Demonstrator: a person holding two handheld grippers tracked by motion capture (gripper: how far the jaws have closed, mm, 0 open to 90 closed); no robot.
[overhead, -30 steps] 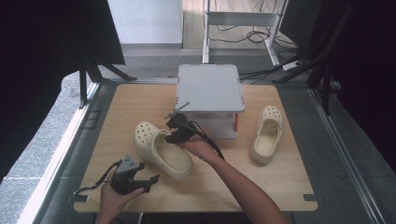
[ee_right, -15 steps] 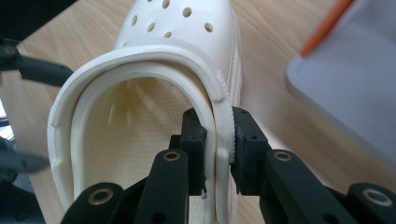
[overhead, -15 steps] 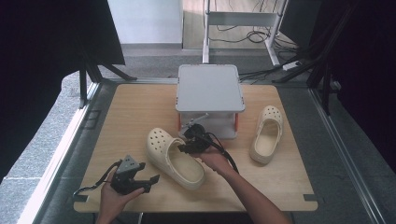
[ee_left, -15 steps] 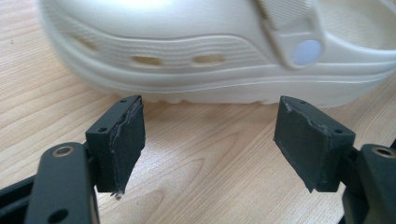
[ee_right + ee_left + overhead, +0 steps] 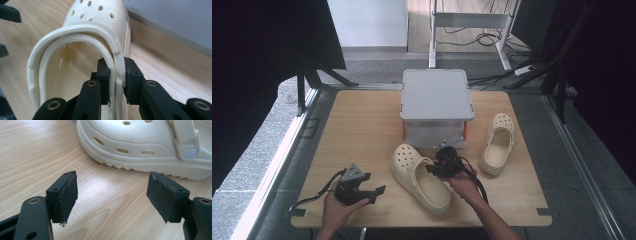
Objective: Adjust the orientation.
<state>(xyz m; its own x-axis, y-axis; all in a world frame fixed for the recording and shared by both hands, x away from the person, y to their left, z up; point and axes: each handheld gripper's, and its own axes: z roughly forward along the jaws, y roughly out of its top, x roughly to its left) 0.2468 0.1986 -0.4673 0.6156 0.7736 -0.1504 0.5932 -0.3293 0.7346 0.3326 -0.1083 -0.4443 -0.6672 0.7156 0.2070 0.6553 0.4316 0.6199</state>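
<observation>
The right gripper [image 5: 438, 167] pinches the side wall of a cream clog [image 5: 419, 177]. In the right gripper view its jaws stand narrowly apart, one pad inside the shoe and one outside, both pressed on the wall and folded strap of the clog [image 5: 82, 50]. In the high view this clog lies near the middle of the tabletop [image 5: 362, 120], toe toward 11 o'clock and heel toward 5 o'clock, just at 7 o'clock from the grey box [image 5: 437, 95]. The gripper grips the rim on the clog's 3 o'clock side, the right hand [image 5: 464, 185] behind it.

The left gripper [image 5: 374, 192] is spread wide and holds nothing. It sits at 8 o'clock from the clog, near the front edge of the tabletop, gripped in the left hand [image 5: 337, 207]. In the left gripper view its two pads hang apart over bare wood, with the clog's sole [image 5: 150, 165] ahead of them at 12 to 1 o'clock, not touching.

A second clog [image 5: 498, 145] lies at 3 o'clock from the held one, well apart, toe toward 12 o'clock, beside the box's front right corner.
</observation>
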